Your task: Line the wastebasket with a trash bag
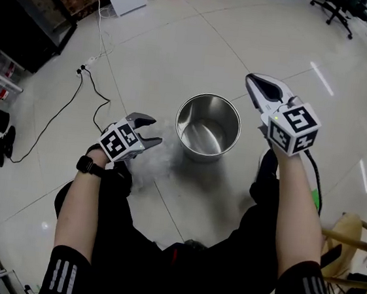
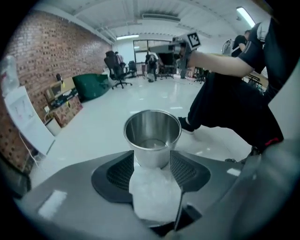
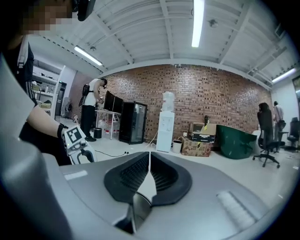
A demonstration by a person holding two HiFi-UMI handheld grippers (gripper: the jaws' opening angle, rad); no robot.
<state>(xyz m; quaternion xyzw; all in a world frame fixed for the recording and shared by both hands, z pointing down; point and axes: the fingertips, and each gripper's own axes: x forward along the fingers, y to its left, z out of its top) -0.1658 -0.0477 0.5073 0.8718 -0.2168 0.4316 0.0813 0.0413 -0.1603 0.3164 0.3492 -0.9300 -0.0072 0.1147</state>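
Wastebasket on floor straight ahead of you | your left gripper just left of it, trash bag between its jaws | your right gripper right of it | cable on floor, far left

A white water dispenser stands against the brick wall. Left of it is a black fridge. To its right are a small bin, cardboard boxes, a green tub and an office chair.

Bare floor around wastebasket; cable well left.
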